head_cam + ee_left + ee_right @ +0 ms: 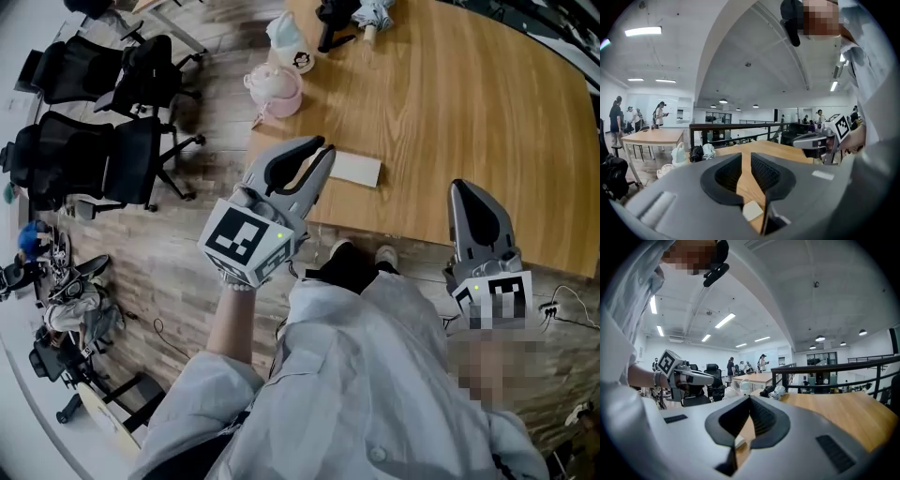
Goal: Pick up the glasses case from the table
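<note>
The glasses case (356,169) is a flat white rectangle lying near the front edge of the wooden table (469,112). My left gripper (323,145) hovers just left of the case, over the table's edge. Its jaws stand a narrow slit apart with nothing between them. In the left gripper view (746,157) a corner of the case (752,211) shows low down through the slit. My right gripper (466,185) sits at the table's front edge, well right of the case. Its jaws meet at the tips, empty (750,398). The case (738,441) peeks out below them.
A pink pot (274,91), a white bag-like item (291,42) and a black object (333,23) stand at the table's far left end. Black office chairs (103,155) are on the floor to the left. People stand at a distant table (651,136).
</note>
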{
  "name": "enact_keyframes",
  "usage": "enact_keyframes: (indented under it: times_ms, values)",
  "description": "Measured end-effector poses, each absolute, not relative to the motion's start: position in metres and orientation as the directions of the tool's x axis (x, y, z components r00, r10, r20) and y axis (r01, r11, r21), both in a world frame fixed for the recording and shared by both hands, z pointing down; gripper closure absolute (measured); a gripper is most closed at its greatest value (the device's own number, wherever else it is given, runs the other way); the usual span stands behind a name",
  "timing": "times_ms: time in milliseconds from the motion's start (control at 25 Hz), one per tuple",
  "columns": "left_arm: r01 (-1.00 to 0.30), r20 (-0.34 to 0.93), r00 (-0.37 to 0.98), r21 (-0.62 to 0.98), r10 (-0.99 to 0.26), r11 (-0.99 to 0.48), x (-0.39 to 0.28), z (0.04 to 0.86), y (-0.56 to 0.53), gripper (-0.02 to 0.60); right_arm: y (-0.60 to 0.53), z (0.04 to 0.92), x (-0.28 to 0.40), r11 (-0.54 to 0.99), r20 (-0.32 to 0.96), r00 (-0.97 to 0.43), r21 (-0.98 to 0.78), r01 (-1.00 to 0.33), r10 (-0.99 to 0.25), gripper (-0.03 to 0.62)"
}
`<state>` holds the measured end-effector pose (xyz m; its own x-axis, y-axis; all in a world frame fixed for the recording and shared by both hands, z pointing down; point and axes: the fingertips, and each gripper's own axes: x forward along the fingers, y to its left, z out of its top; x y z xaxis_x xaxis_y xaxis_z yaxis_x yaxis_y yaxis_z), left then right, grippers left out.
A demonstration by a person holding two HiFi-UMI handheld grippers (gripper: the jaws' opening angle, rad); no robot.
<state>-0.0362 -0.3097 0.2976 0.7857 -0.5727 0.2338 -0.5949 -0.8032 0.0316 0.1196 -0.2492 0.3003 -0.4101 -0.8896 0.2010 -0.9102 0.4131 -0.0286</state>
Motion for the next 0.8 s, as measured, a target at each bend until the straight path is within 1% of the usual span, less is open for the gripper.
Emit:
enact_keyframes:
  times_ms: [200, 400, 520, 640, 800]
  values:
    - [-0.473, 0.343, 0.816, -0.065, -0.465, -0.879, -0.030, 0.328, -0.314, 0.479, -0.249, 0.309, 0.112, 0.375, 0.224, -0.373, -0.033, -0.926, -0.901, 0.594]
    - [-0.321, 0.464, 0.820, -0.112, -0.335, -0.940, -0.022, 0.368, -0.311, 0.435, -0.245, 0.315, 0.107, 0.347, 0.253, -0.343, -0.031, -0.937, -0.905, 0.594]
    - [-0.235, 0.542, 0.800, -0.112, -0.258, -0.965, -0.022, 0.397, -0.310, 0.401, -0.245, 0.317, 0.100, 0.349, 0.263, -0.344, -0.026, -0.937, -0.901, 0.594]
    - [-0.181, 0.616, 0.762, -0.089, -0.197, -0.979, -0.023, 0.430, -0.309, 0.361, -0.244, 0.320, 0.095, 0.342, 0.275, -0.332, -0.011, -0.940, -0.902, 0.594]
    - [-0.092, 0.694, 0.711, -0.065, -0.112, -0.994, -0.025, 0.466, -0.307, 0.334, -0.243, 0.323, 0.089, 0.322, 0.288, -0.311, -0.011, -0.947, -0.906, 0.594]
